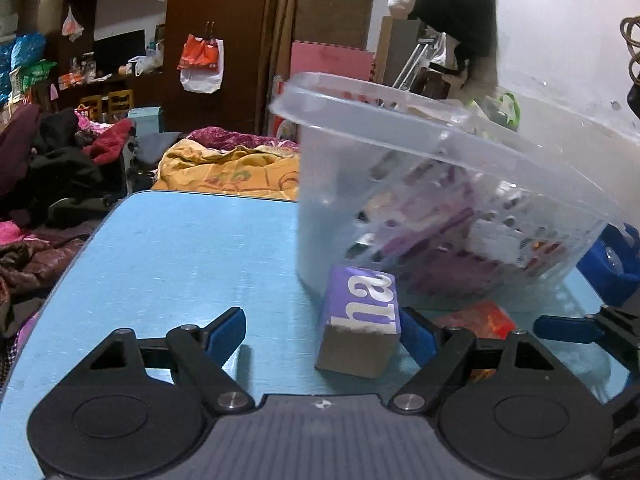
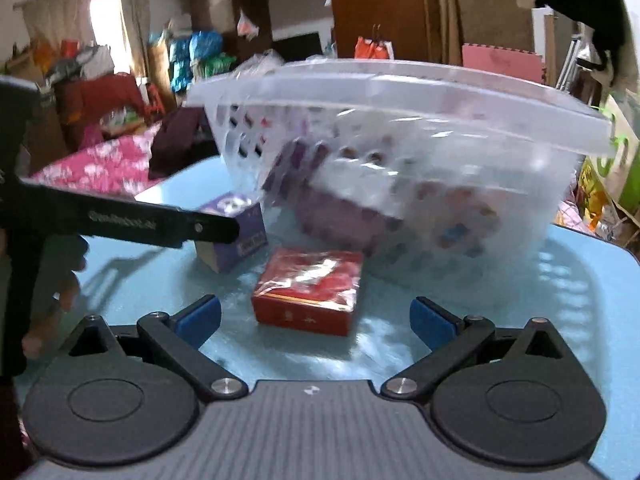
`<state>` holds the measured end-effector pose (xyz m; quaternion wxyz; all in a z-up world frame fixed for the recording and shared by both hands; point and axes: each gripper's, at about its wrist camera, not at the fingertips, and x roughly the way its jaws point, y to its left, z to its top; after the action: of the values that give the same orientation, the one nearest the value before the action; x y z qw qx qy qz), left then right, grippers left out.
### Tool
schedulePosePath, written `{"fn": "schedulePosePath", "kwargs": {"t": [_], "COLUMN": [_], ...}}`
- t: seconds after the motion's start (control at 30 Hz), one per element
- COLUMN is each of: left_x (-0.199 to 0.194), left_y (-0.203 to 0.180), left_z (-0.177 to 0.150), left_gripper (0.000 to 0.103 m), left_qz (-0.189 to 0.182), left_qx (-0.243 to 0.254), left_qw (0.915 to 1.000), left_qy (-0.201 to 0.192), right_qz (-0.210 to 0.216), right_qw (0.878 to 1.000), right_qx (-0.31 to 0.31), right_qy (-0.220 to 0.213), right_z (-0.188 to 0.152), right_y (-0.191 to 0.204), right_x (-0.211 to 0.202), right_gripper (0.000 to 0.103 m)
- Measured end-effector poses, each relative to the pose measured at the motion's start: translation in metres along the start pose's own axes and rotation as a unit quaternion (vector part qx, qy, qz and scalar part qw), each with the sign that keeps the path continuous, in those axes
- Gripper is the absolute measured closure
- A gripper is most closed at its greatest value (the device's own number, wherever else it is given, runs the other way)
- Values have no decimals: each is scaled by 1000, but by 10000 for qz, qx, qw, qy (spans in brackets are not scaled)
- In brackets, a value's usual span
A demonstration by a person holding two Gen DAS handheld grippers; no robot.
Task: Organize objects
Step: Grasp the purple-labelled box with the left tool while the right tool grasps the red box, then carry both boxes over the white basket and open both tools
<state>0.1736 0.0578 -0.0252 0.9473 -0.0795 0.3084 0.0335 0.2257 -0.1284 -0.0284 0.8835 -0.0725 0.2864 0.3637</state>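
A purple box [image 1: 360,320] with white letters lies on the blue table [image 1: 180,260], close to the right finger of my open left gripper [image 1: 324,332], untouched by the pads. In the right wrist view a red box [image 2: 310,292] wrapped in film sits just ahead of my open right gripper [image 2: 316,318], between the lines of its fingers but not gripped. The purple box [image 2: 236,232] shows behind the left gripper's black finger [image 2: 160,222]. A clear perforated plastic basket [image 2: 400,152] holding several packets stands just behind both boxes. The same basket [image 1: 440,184] fills the right of the left wrist view.
Piles of clothes and bedding [image 1: 60,160] lie beyond the table's far left edge. A person's hand [image 2: 60,280] holds the left gripper's handle at the left. Green bags [image 2: 612,160] stand right of the basket. The red box [image 1: 480,320] and the right gripper's blue pad [image 1: 568,328] show at the right.
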Motion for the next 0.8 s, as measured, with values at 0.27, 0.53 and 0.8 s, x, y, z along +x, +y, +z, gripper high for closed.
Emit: {"fn": "schedulePosePath", "kwargs": {"t": [0.27,0.53,0.8], "left_x": [1,7,-54], "left_y": [-10,-27,-19], "left_z": [-2,-5,-39], "left_gripper": [18,62,61], "left_qz": [-242,-139,-748], "left_qx": [196,391,290], "left_qw": [9995,9991,9919], "left_qy": [9,106,-981], "right_qz": [-256,-302,-419], "right_qw": [9991,9992,9948], "right_qx": [-315,-37,-284], "right_qy": [132,-264,-883], "right_z": [0,-19,-22], "right_y": [7,-18,-9], "right_x": [6,-36,-59], "right_gripper": [39,41,41]}}
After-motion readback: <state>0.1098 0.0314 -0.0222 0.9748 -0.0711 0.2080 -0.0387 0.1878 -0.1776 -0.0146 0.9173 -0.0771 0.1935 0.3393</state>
